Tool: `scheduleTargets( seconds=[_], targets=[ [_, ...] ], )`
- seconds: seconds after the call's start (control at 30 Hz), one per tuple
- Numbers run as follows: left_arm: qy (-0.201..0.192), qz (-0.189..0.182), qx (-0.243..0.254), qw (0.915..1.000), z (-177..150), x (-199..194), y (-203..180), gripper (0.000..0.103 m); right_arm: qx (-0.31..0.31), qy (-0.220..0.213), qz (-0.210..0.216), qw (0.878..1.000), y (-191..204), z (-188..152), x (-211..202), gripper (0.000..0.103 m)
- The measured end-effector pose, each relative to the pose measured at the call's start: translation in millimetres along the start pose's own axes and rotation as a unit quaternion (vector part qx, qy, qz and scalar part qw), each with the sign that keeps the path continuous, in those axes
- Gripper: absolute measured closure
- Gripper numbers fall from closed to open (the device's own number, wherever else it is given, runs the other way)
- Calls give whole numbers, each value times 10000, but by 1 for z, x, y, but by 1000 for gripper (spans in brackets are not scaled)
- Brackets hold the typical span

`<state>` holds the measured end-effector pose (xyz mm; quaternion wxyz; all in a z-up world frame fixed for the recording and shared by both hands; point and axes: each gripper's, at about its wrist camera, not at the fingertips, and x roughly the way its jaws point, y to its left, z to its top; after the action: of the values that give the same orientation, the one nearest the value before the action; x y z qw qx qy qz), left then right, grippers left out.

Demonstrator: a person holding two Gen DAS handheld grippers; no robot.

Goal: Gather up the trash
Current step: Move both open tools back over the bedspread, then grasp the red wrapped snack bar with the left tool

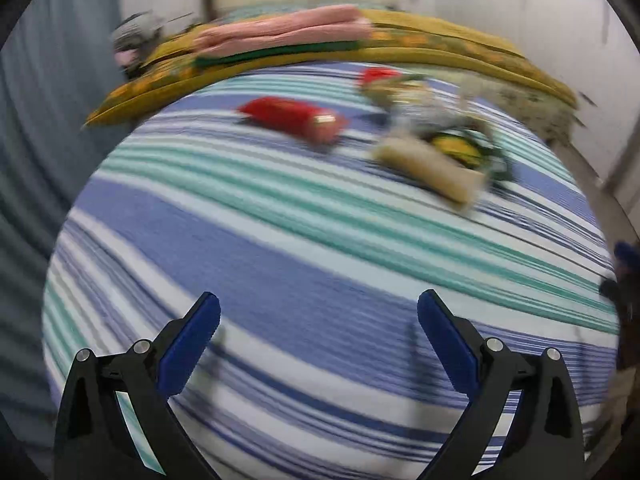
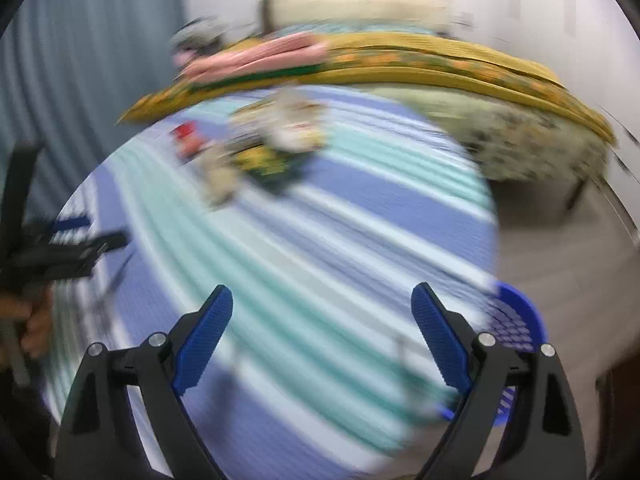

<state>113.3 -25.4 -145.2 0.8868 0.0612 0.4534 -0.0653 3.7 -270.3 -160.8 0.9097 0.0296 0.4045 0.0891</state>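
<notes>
Both views are motion-blurred. Trash lies on a striped blue, teal and white bedsheet [image 1: 280,240]: a red cylindrical can [image 1: 294,118], a beige roll [image 1: 430,168], a yellow-green wrapper [image 1: 460,148], crumpled silvery wrappers [image 1: 424,108] and a small red piece [image 1: 378,75]. My left gripper [image 1: 319,312] is open and empty, well short of the trash. My right gripper [image 2: 322,304] is open and empty over the sheet [image 2: 320,240]; the trash pile [image 2: 272,148] lies far ahead. A blue basket [image 2: 516,328] sits on the floor behind its right finger.
Folded yellow and pink blankets [image 1: 304,36] lie at the bed's far end. A grey-blue curtain [image 1: 48,120] hangs left. The left gripper [image 2: 60,244] and the hand holding it show at the right view's left edge. A floral cloth [image 2: 532,148] drapes beyond the bed.
</notes>
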Motion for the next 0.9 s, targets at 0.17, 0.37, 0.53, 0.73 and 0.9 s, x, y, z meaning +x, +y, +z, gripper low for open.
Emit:
scheduleTargets(
  seconds=[0.17, 0.37, 0.53, 0.73, 0.9],
  targets=[
    [162, 42, -223, 9996, -4, 11, 24, 5, -550, 310, 133, 9979, 51, 19, 35, 15],
    [84, 37, -251, 9996, -7, 11, 23, 5, -606, 558, 3, 9966, 47, 34, 71, 14],
    [93, 41, -247, 9996, -7, 11, 21, 5, -509, 566, 89, 9971, 45, 36, 75, 12],
    [-165, -238, -350, 9990, 38, 14, 23, 5, -587, 587, 167, 9964, 45, 34, 76, 6],
    [-451, -227, -697, 9963, 108, 39, 21, 5, -593, 578, 180, 9964, 44, 33, 75, 6]
  ],
)
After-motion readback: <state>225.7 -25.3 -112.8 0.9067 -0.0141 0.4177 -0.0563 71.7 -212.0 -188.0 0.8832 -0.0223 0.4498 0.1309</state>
